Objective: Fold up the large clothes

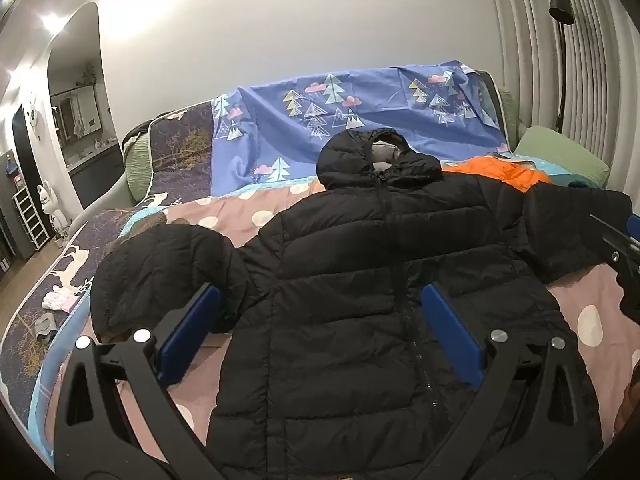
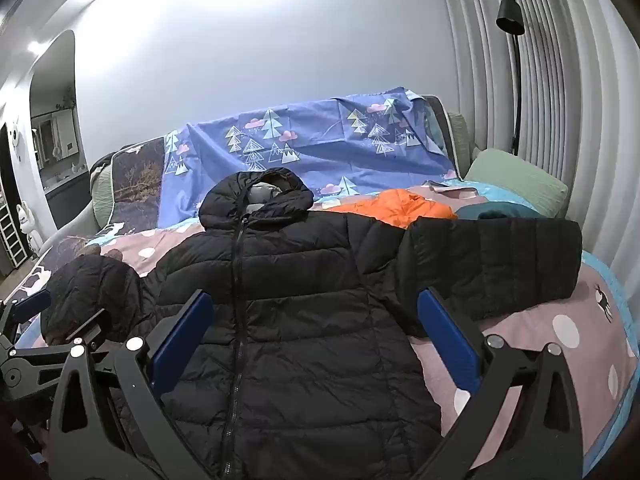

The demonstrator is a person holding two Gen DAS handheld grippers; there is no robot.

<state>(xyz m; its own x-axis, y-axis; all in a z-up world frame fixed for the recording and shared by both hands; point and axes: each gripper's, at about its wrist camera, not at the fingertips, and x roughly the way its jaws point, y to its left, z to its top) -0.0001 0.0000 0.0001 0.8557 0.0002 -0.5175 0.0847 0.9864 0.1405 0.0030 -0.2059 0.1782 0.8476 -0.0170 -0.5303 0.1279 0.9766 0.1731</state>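
— Nearest my left camera, what do you count?

— Two blue pads, one on each finger of my left claw (image 1: 322,336), spread wide apart with nothing between them but the front of one black puffer jacket (image 1: 360,300) below. That jacket lies face up on the bed (image 1: 588,320), zipped, hood (image 1: 372,160) toward the far end.

— Sleeves?

— Two. One sleeve (image 1: 160,272) lies bunched at the left, just beside my left pad; the other stretches out to the right. At the right edge a part of my right claw (image 1: 620,248) shows, near that sleeve's cuff.

— Anything else there?

— One orange garment (image 1: 500,174) behind the jacket's shoulder, one green pillow (image 1: 560,152), one blue sheet with trees (image 1: 340,120) draped at the back, one black floor lamp (image 1: 562,40).

— And the right camera?

— My right claw (image 2: 314,336) is likewise wide open and holds nothing; its two blue pads straddle the jacket's right half. The same one jacket (image 2: 300,340) lies flat, its right sleeve (image 2: 492,264) stretched out across the polka-dot cover. At the left edge my left claw (image 2: 32,320) sits beside the bunched sleeve. One orange garment (image 2: 400,208) and one teal one (image 2: 496,210) lie beyond.
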